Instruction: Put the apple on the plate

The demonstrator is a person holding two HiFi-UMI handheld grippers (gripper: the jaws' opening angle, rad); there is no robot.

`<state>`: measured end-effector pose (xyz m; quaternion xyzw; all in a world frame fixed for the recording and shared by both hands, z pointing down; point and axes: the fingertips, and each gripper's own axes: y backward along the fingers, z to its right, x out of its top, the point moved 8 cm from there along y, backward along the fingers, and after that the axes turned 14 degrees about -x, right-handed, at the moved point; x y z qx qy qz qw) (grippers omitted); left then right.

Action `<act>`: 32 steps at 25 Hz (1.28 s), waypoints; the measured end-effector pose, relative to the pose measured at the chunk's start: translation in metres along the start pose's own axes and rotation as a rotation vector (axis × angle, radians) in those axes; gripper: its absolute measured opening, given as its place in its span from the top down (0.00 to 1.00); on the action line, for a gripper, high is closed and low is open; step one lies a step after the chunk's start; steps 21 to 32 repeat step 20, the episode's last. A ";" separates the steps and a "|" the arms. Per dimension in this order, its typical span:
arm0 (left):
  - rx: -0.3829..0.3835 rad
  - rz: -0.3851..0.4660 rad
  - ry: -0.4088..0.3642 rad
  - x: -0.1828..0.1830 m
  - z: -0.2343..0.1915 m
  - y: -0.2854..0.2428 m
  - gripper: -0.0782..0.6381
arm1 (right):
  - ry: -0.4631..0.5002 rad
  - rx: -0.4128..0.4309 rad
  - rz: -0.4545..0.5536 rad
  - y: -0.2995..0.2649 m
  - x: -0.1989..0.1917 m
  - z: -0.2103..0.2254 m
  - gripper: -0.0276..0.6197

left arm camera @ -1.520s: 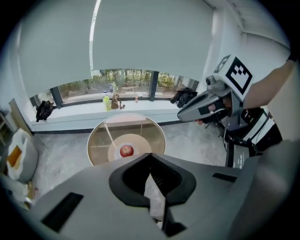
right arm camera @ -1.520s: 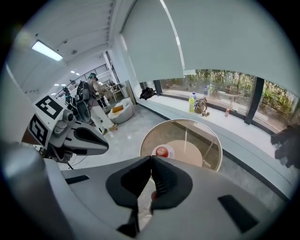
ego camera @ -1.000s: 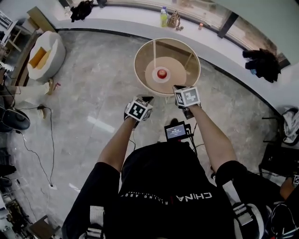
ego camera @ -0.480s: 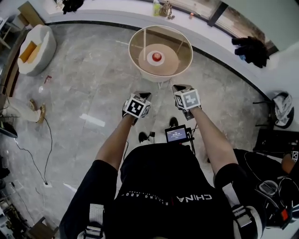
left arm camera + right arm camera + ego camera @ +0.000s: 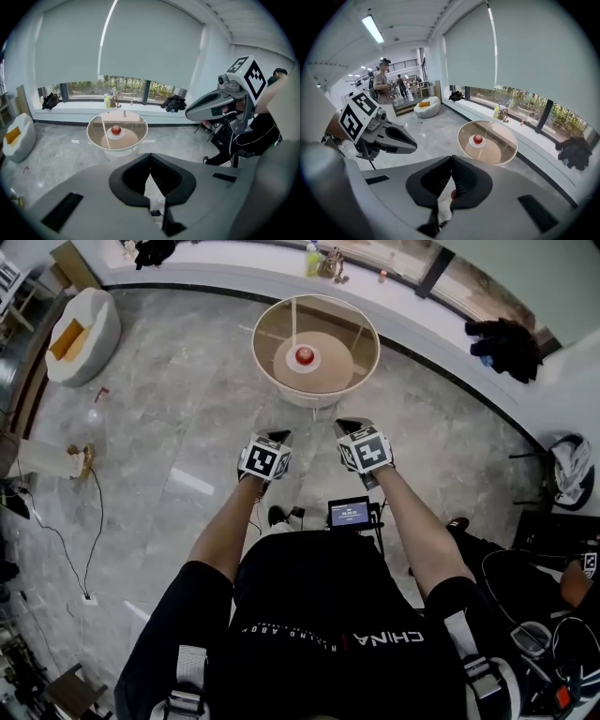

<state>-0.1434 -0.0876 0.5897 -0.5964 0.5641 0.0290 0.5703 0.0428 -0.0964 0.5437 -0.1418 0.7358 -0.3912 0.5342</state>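
A red apple point(image 5: 303, 355) rests on a small white plate point(image 5: 305, 365) on a round glass table point(image 5: 265, 322); the apple point(image 5: 116, 130) and plate point(image 5: 116, 135) also show in the left gripper view, and the apple point(image 5: 477, 139) in the right gripper view. Both grippers hang over the floor, well short of the table. My left gripper point(image 5: 282, 437) is shut and holds nothing, its tips meeting point(image 5: 150, 155). My right gripper point(image 5: 343, 426) is shut and empty too, with its tips together point(image 5: 451, 158).
A white armchair point(image 5: 82, 337) with an orange cushion stands at far left. The window ledge point(image 5: 234, 276) carries a bottle point(image 5: 312, 257) and small items; dark bags point(image 5: 502, 341) lie on it at right. Cables point(image 5: 89, 521) trail over the marble floor. People stand in the distance point(image 5: 383, 79).
Both grippers have drawn back from the table toward the person. The table with the apple now lies farther from them; the jaws stayed shut.
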 end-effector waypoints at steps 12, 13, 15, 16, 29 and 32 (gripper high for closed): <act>0.098 0.065 -0.045 0.025 0.032 -0.014 0.87 | 0.004 0.010 0.035 0.004 -0.009 0.035 0.91; 0.105 0.073 -0.049 0.029 0.032 -0.013 0.87 | 0.006 0.007 0.037 0.004 -0.007 0.037 0.91; 0.105 0.085 -0.052 0.032 0.031 -0.010 0.87 | 0.010 0.002 0.040 0.005 -0.005 0.036 0.91; 0.103 0.094 -0.050 0.033 0.031 -0.009 0.87 | 0.012 0.002 0.042 0.006 -0.004 0.035 0.91; 0.073 0.146 -0.034 0.035 0.031 -0.002 0.87 | 0.022 0.007 0.042 0.006 -0.001 0.031 0.91; 0.073 0.146 -0.034 0.035 0.031 -0.002 0.87 | 0.022 0.007 0.042 0.006 -0.001 0.031 0.91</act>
